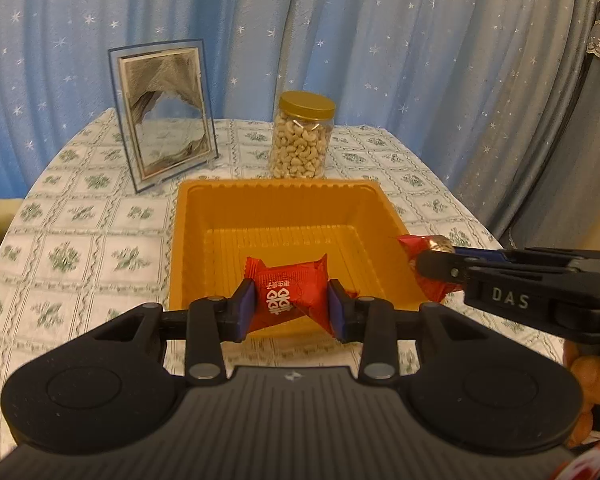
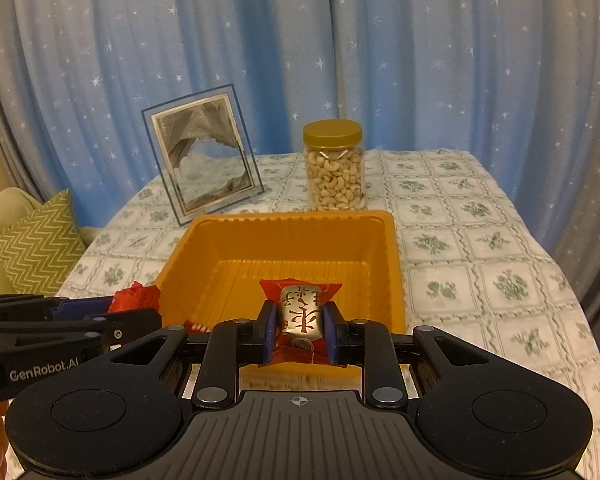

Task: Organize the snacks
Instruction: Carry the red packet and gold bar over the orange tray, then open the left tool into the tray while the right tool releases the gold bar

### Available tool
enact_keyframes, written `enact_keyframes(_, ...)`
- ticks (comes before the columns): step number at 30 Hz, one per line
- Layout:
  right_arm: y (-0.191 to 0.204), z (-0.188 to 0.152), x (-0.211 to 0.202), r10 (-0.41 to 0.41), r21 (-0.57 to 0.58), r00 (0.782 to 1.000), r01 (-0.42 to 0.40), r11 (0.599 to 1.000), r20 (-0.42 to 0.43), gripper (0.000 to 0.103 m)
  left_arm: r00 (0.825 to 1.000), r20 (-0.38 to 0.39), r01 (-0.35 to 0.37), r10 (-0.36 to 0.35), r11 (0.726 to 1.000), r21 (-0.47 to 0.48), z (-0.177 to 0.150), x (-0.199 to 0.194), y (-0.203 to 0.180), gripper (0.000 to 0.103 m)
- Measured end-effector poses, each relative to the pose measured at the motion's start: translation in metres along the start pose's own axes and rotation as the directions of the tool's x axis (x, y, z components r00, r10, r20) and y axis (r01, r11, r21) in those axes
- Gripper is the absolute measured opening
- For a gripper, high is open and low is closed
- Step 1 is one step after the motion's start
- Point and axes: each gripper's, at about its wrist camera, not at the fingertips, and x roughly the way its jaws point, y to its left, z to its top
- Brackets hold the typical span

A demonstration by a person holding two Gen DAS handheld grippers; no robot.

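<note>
Status: loading stage, nothing deposited yet. The orange tray (image 1: 284, 204) shows a bare ribbed floor in both wrist views; no snack rests inside it.

Left claw (image 1: 292, 304): narrow, pads clamped on both sides of a red wrapped candy (image 1: 290, 290). The candy is held off the tray floor, directly ahead of the claw and just past the tray's near rim. The wrapper ends flare out beyond the pads.

Right claw (image 2: 298, 330): narrow, closed on a second sweet, the red-and-gold candy (image 2: 302, 312), with its gold label facing up. It too hangs over the near portion of the tray, ahead of the claw. In the left wrist view this claw enters from the right, near the tray's right wall.

Both claws sit side by side at the near edge of the tray, each pointing downward into it. The bench (image 2: 480, 240), covered by a floral cloth, carries the tray; beyond the tray, further ahead of both claws, stand a cashew jar (image 2: 334, 168) with its gold lid on and a framed picture (image 2: 204, 156).

Judgement: pick-up is complete for two sweets. Remaining work is to lower and release each one onto the tray floor. Whether more loose snacks await elsewhere on the bench cannot be determined; none shows in either view. The jar appears untouched, and whether it belongs to the sort is unclear.
</note>
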Motion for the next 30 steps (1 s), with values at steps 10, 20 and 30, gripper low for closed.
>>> enact_keyframes(10, -0.019, 0.019, 0.044, 0.000, 0.038, 0.999, 0.002, 0.999, -0.048, 0.025, 1.000, -0.022, -0.007, 0.008, 1.000, 0.005, 0.020, 0.045, 0.010, 0.034)
enact_keyframes(20, -0.026, 0.016, 0.064, -0.002, 0.052, 0.997, 0.006, 0.999, -0.077, 0.025, 0.999, -0.048, 0.000, 0.000, 1.000, 0.011, 0.024, 0.071, 0.008, 0.035)
enact_keyframes(30, -0.030, 0.015, 0.064, -0.008, 0.055, 0.997, 0.013, 0.998, -0.080, 0.025, 0.998, -0.060, 0.000, -0.002, 1.000, -0.023, 0.019, 0.077, 0.016, 0.039)
